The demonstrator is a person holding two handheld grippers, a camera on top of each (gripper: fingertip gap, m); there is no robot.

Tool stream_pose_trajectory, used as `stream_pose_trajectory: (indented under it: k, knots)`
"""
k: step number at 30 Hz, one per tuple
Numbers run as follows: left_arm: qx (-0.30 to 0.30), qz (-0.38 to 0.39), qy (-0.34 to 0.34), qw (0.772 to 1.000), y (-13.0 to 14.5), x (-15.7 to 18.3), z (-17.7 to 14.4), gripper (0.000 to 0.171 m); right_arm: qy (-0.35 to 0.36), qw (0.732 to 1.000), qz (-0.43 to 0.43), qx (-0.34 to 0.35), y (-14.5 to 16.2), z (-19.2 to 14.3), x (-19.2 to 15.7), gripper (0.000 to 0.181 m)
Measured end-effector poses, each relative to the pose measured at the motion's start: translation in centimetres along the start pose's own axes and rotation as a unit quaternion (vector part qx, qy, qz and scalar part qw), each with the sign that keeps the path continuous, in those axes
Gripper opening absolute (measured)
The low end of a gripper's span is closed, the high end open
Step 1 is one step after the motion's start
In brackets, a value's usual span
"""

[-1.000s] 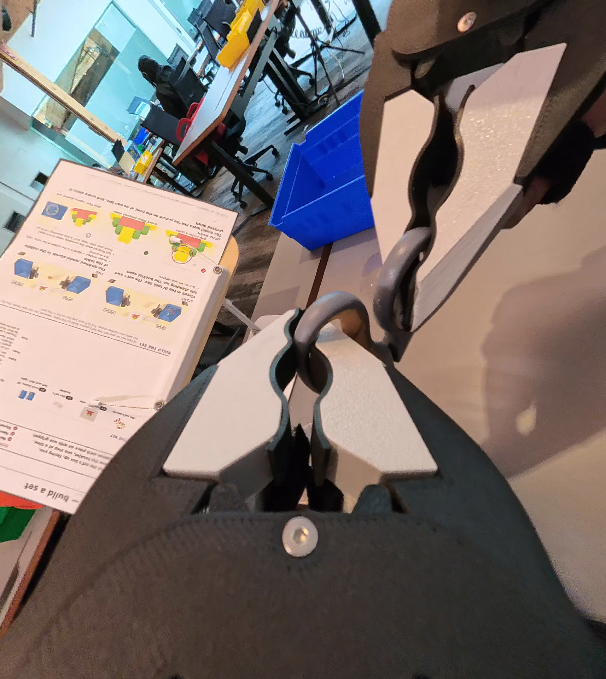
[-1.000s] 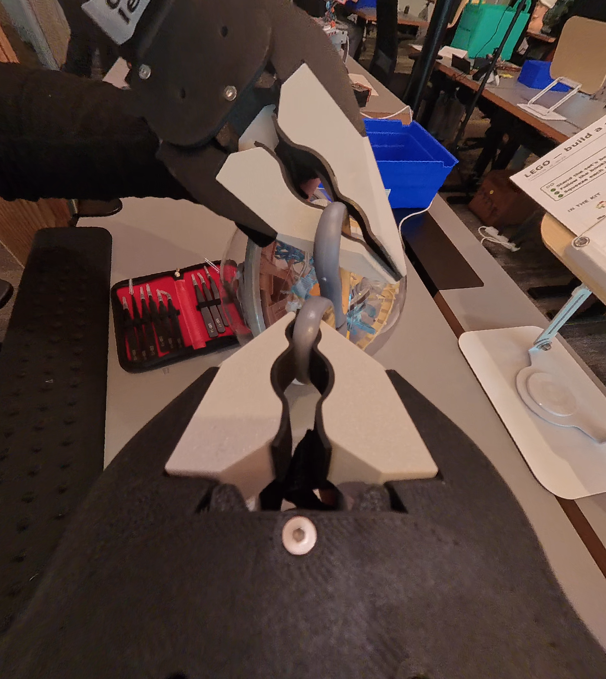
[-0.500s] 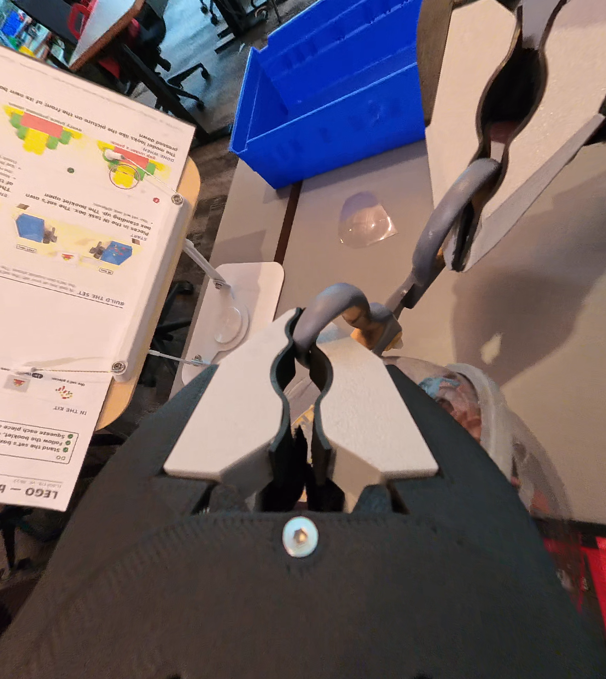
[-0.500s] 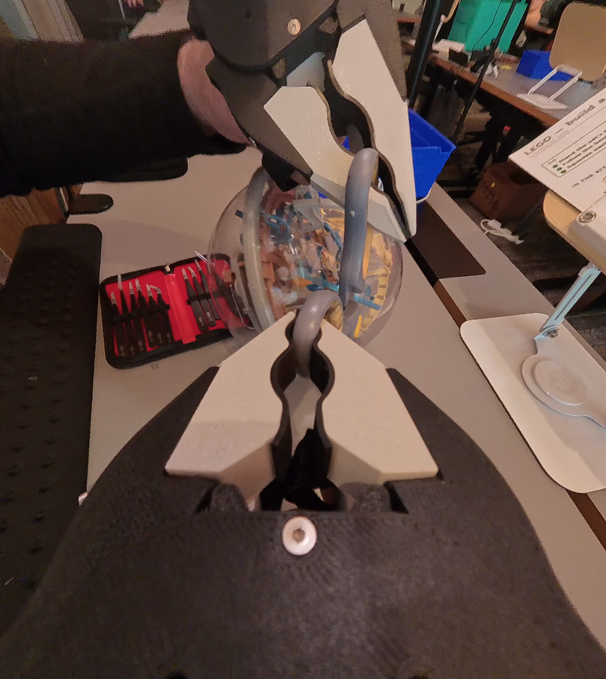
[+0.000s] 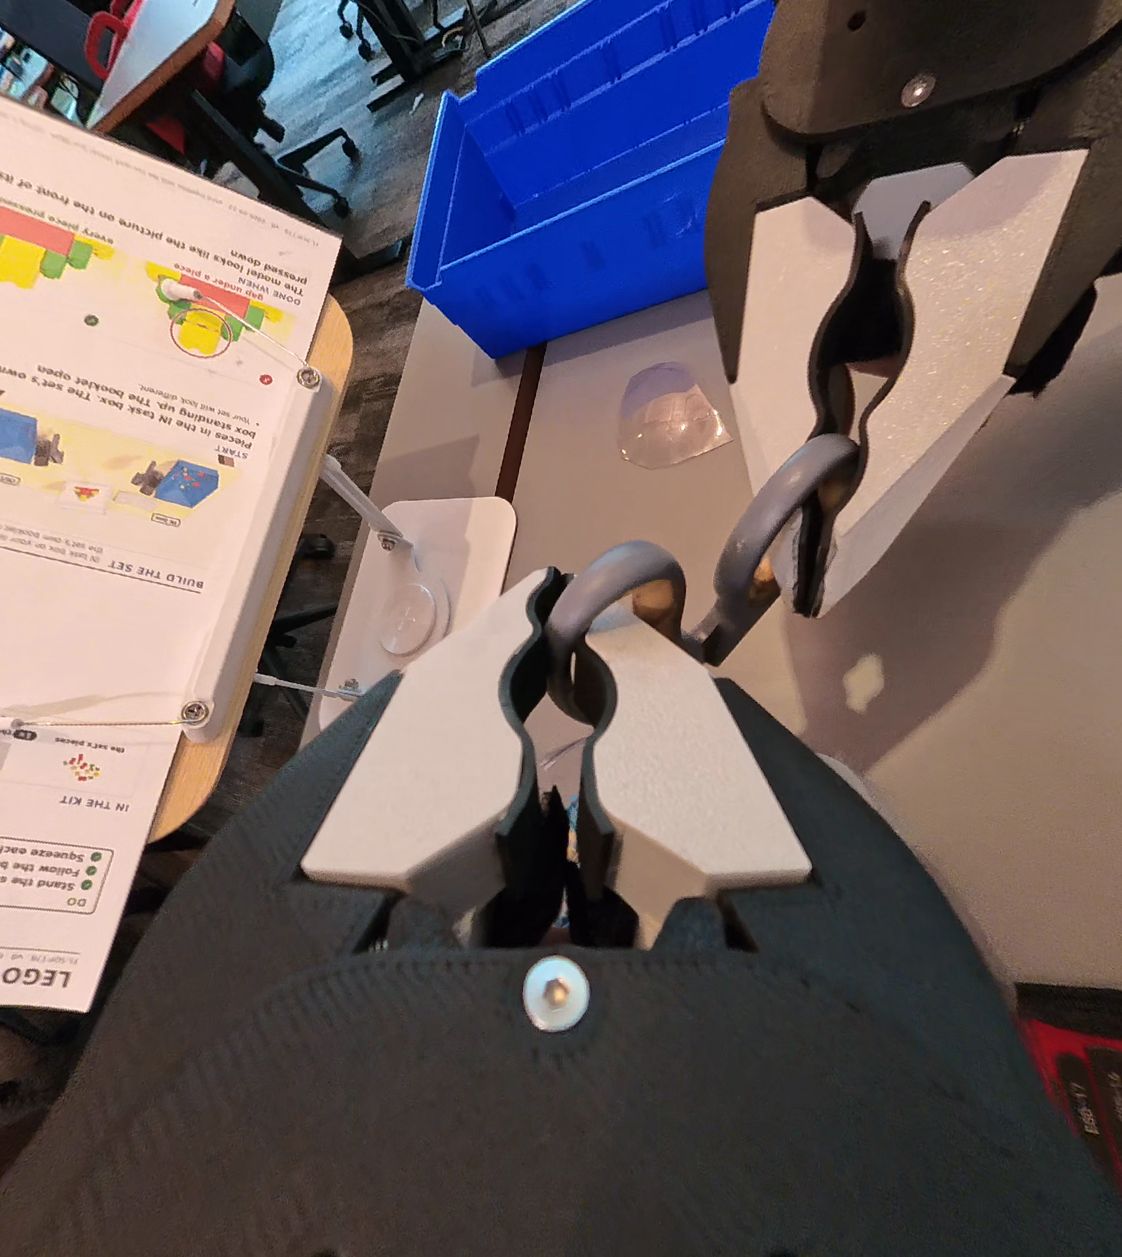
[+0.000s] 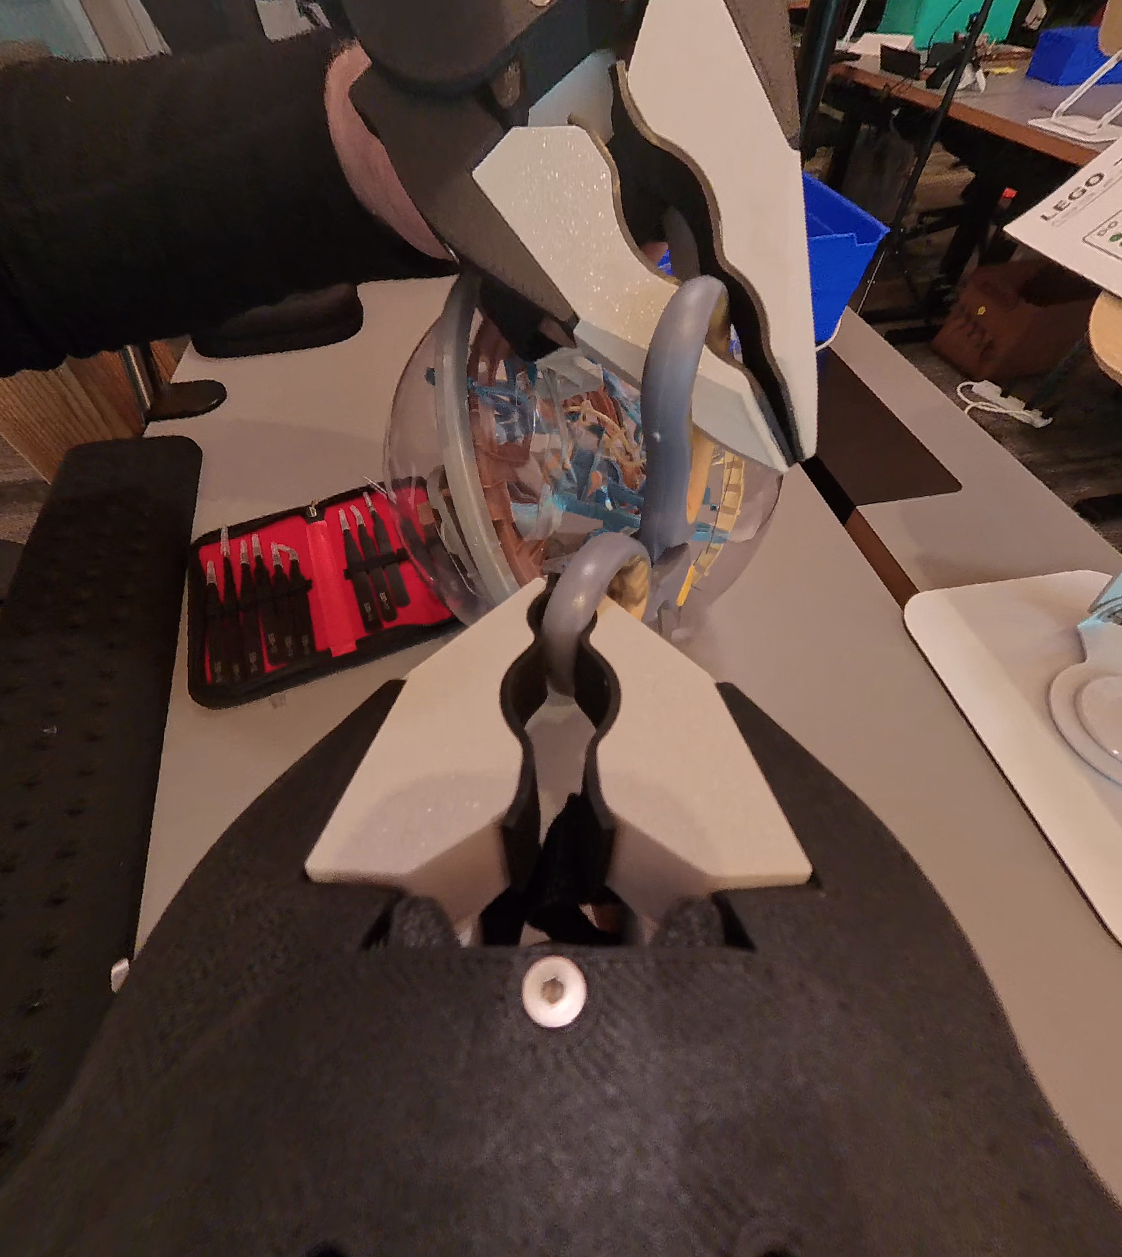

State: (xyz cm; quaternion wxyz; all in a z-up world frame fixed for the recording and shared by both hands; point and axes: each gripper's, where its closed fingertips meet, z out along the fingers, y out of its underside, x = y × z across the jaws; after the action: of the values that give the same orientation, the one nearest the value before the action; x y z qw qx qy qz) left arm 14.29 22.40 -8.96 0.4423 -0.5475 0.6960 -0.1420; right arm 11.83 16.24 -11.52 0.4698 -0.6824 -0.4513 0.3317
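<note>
- Left tongs [image 5: 565, 592]: nearly closed, pinching one of the grey loop handles [image 5: 619, 564] in the notch near the tips, lower centre of the left wrist view.
- Right tongs [image 6: 565, 598]: nearly closed on the other loop, lower centre of the right wrist view. They also show at upper right of the left wrist view [image 5: 817, 598].
- Grey loop handles: two curved loops with a yellowish inner face, meeting at a dark point between my two tongs, held above the table [image 5: 1021, 680].
- Right wrist view only: a clear sphere [image 6: 531, 462] filled with blue, brown and yellow tracks sits on the table directly behind the loops. My left tongs [image 6: 789, 456] come down over it from the top of the frame on a black sleeve [image 6: 102, 204]. A black padded armrest [image 6: 48, 680] runs along the left edge.
- Left wrist view only: a blue bin [image 5: 545, 258] at upper centre, with a small clear plastic piece [image 5: 670, 422] on the table just below it.
- Both views: a printed instruction sheet [image 5: 102, 476] on a stand with a white base [image 5: 463, 537], and an open red tool case [image 6: 313, 585].
- Hard to make out: the left wrist view shows the case only as a red corner at lower right. I cannot tell whether the loops touch the sphere or what they belong to.
</note>
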Motion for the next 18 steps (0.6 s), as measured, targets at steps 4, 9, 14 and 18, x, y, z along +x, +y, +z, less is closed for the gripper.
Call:
stream_pose_trajectory:
  k: [4, 9, 14, 18]
  knots:
    - [0.002, 0.017, -0.021, 1.0, -0.4, -0.3, 0.0, 0.0, 0.007, 1.0, -0.002, 0.007, -0.7, 0.2, 0.1, 0.0]
    - [0.037, 0.032, -0.041, 0.998, -1.6, 0.1, -0.7, 0.0, 0.01, 1.0, -0.014, 0.023, -1.9, 0.0, -0.4, 0.0]
    - [0.04, 0.024, -0.059, 0.997, -1.7, -0.1, -0.8, 0.0, 0.024, 0.999, -0.013, 0.023, -2.1, 0.0, -0.2, 0.0]
    - [0.037, 0.027, -0.075, 0.996, -1.8, -0.2, -0.8, 0.0, 0.024, 0.999, -0.005, 0.021, -2.2, 0.0, -0.1, 0.0]
